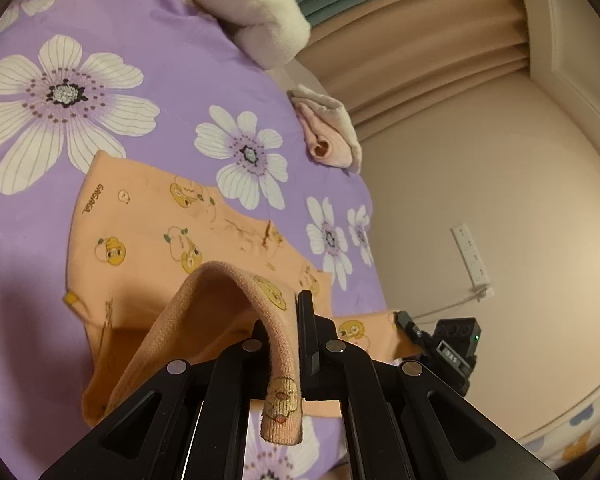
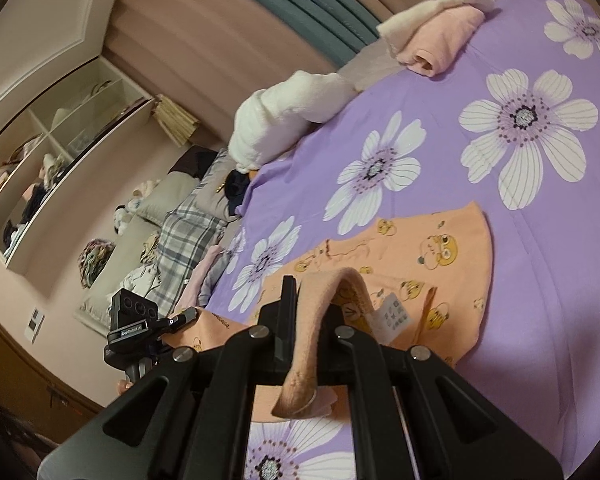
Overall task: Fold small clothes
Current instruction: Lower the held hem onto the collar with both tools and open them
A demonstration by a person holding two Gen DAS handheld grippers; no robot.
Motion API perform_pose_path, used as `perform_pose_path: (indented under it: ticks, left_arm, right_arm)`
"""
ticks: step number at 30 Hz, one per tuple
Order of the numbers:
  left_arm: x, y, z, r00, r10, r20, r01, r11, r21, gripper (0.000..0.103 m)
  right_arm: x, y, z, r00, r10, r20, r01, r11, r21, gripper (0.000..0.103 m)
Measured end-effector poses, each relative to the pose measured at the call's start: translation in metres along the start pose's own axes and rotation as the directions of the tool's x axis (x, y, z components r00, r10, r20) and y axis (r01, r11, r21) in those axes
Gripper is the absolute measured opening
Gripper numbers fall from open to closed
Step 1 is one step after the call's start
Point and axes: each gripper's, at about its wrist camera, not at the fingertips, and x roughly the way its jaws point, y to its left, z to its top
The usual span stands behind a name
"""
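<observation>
A small orange garment (image 1: 172, 232) printed with yellow cartoon ducks lies partly spread on the purple flowered bedsheet (image 1: 148, 80). My left gripper (image 1: 284, 344) is shut on the garment's ribbed hem, which arches up over the fingers and hangs toward the camera. My right gripper (image 2: 308, 328) is shut on another part of the same hem, near a white care label (image 2: 394, 312). The garment (image 2: 440, 248) stretches away from it on the sheet (image 2: 540, 260). Each gripper shows in the other's view: the right one (image 1: 410, 330) and the left one (image 2: 180, 318), both holding the cloth.
A folded pink and cream cloth (image 1: 328, 132) lies at the bed's far edge, also in the right wrist view (image 2: 440, 40). A white plush item (image 1: 256, 4) sits further up. Beyond the bed are a wall with a socket (image 1: 472, 256), shelves (image 2: 60, 140) and piled bedding (image 2: 180, 232).
</observation>
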Motion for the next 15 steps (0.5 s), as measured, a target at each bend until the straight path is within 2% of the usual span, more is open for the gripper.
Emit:
perform_pose_path:
  ticks: [11,15]
  left_arm:
    - [0.023,0.04,0.04,0.999,0.042,-0.003,-0.042,0.992,-0.122,0.0]
    - [0.036,0.052,0.055,0.998,0.059,-0.016,-0.061,0.986,-0.157,0.0]
  right_arm:
    - [0.045,-0.051,0.026,0.993,-0.092,-0.073,0.102,0.983,0.151,0.008]
    - [0.055,-0.068,0.034,0.993,-0.088,-0.083,0.105,0.969,0.225,0.008]
